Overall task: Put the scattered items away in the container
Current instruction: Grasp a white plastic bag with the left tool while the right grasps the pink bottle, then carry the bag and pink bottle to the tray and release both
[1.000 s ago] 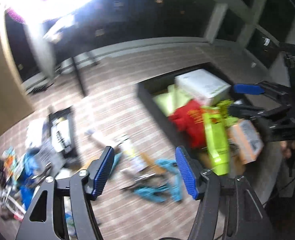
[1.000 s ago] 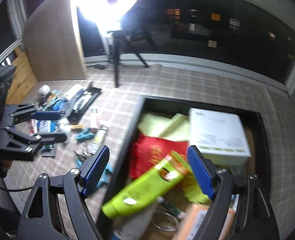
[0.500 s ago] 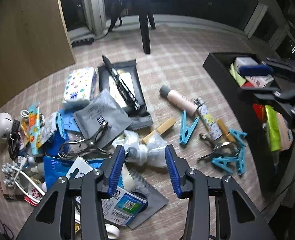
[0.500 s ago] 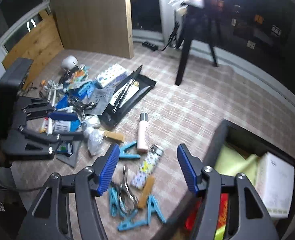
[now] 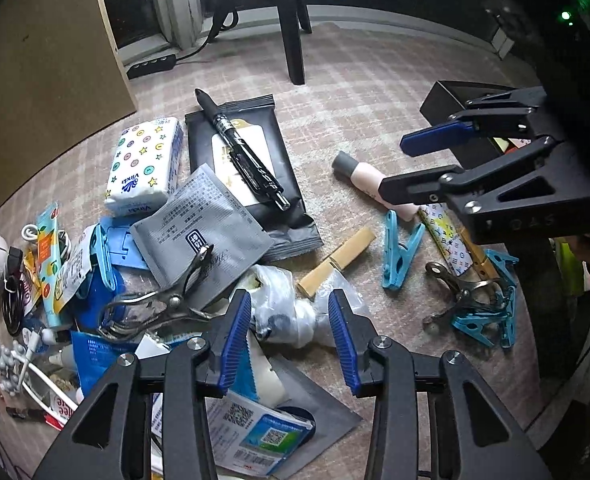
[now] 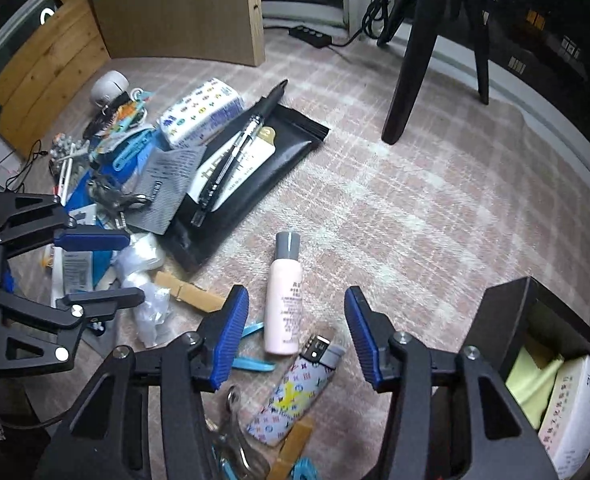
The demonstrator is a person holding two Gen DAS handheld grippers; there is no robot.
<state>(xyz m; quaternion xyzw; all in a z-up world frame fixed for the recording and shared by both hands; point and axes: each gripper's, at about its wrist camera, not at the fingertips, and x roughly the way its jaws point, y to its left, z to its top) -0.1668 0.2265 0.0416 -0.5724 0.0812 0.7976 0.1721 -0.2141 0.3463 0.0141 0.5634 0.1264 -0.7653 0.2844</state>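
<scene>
Left gripper (image 5: 290,322) is angling steeply down, jaws apart and empty, straddling a crinkled white plastic bag (image 5: 295,312). Right gripper (image 6: 296,322) has been narrowing, gripping nothing, over a smooth pink bottle (image 6: 283,308). Black container (image 6: 535,360) is sitting far right.

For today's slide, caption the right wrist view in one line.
Open right gripper hovers above a pink bottle and patterned lighter.

The tissue pack (image 5: 145,168) reads "Vinda" in blue at its lower end. The right claw (image 5: 423,168), seen from the left wrist, carries raised marks on its frame that look like "0 A S", uncertain. Two cards (image 5: 255,436) show QR codes; their small print, and that on the grey sachet (image 5: 199,228), is too fine to read.
</scene>
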